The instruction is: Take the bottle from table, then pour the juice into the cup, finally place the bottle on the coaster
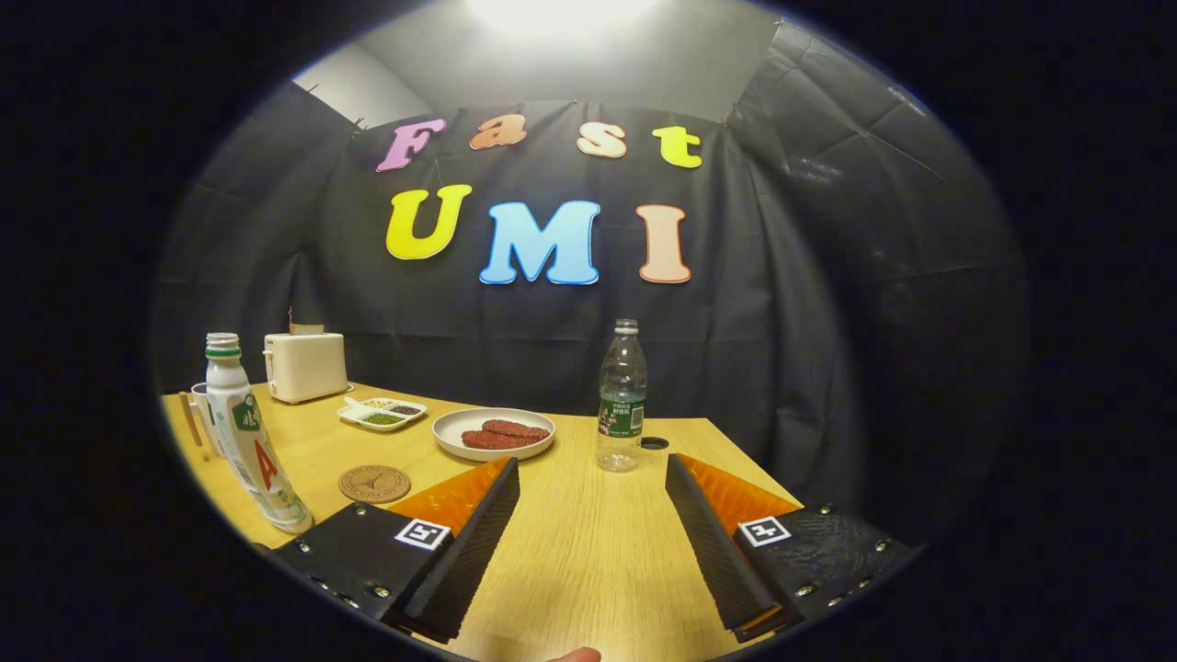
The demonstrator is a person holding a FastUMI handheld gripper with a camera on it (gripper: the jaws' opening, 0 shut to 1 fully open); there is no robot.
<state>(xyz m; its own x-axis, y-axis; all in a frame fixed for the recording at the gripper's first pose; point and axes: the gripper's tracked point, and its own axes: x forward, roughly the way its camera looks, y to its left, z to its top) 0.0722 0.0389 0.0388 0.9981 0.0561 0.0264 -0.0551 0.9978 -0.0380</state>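
Note:
A white juice bottle (246, 439) with a green neck ring and no cap stands on the wooden table (588, 552), left of my left finger. Behind it a white cup (197, 405) with a pale handle is partly hidden. A round brown coaster (373, 483) lies flat just ahead of the left finger, to the right of the white bottle. A clear plastic bottle (622, 397) with a green label stands beyond the fingers, slightly right of the gap. My gripper (590, 464) is open over bare table, holding nothing.
A white plate (451, 439) with two reddish meat pieces sits beyond the left finger. Farther back left are a divided condiment dish (382, 413) and a cream toaster (305, 366). A small dark round spot (654, 443) lies beside the clear bottle. The table's right edge is near the right finger.

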